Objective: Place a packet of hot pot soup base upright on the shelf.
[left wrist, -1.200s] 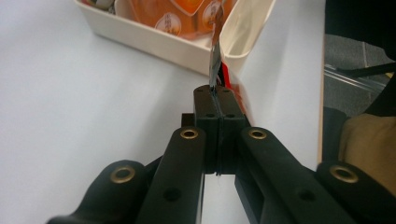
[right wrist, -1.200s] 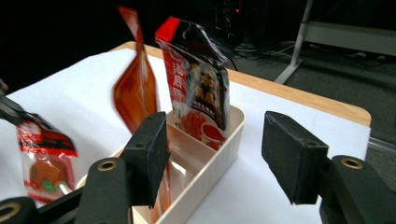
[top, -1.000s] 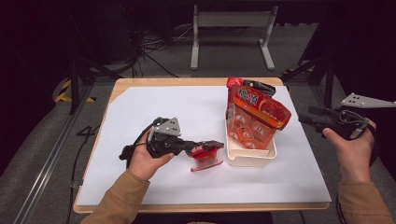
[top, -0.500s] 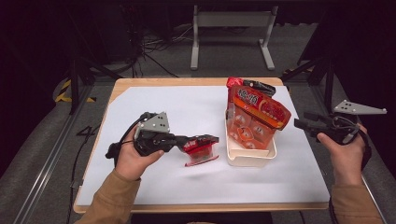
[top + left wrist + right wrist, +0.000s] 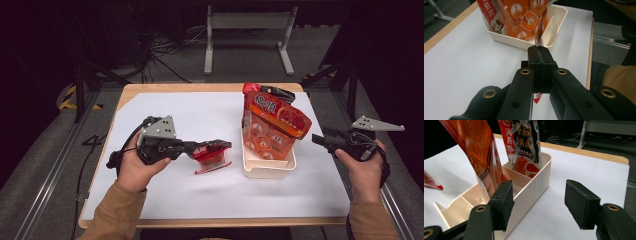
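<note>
My left gripper [image 5: 220, 146] is shut on a small red sachet [image 5: 211, 156], which hangs above the white table left of the cream bin [image 5: 267, 170]. In the left gripper view the jaws [image 5: 539, 48] meet flat on the sachet's thin edge [image 5: 540, 32]. An orange pouch [image 5: 272, 125] stands upright in the bin, with a red and dark pouch [image 5: 524, 145] behind it. My right gripper [image 5: 320, 140] hovers open just right of the bin. Nothing lies between its pads [image 5: 579, 202], and the bin wall [image 5: 534, 187] is close ahead.
A white sheet [image 5: 200, 115] covers the wooden table. The bin has an inner divider [image 5: 519, 176] and a vacant front compartment [image 5: 464, 207]. A metal stand [image 5: 247, 30] and cables lie on the floor beyond the far edge.
My left gripper has risen and drawn back to the left with the sachet in it. My right gripper has sunk a little beside the bin.
</note>
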`<control>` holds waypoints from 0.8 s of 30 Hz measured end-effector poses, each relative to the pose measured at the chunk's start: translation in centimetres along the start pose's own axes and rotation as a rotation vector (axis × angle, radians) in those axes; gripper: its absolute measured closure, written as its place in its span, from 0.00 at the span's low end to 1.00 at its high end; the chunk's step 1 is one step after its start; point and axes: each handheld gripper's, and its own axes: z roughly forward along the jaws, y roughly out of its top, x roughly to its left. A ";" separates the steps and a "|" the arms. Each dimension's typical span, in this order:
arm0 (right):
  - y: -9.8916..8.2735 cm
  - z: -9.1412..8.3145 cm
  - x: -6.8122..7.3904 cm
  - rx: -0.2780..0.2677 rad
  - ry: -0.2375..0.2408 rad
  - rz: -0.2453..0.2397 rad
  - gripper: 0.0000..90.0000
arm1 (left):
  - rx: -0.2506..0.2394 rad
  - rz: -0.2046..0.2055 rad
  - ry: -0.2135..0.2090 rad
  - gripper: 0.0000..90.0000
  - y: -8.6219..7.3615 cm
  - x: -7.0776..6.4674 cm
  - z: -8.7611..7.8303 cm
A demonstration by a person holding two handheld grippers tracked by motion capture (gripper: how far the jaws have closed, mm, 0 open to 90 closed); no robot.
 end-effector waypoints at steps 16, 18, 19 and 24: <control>-1.4 0.6 -0.6 0.034 -0.028 -0.031 0.43 | -0.008 0.030 -0.011 1.00 1.6 0.7 -0.7; -1.4 0.7 -0.6 0.036 -0.028 -0.032 0.43 | -0.003 0.037 -0.011 1.00 1.8 0.7 -0.7; -1.5 0.7 -0.7 0.037 -0.030 -0.033 0.43 | -0.002 0.040 -0.009 1.00 2.0 0.7 -0.7; -1.5 0.8 -0.7 0.038 -0.030 -0.030 0.43 | -0.001 0.048 -0.014 1.00 2.7 1.0 -0.7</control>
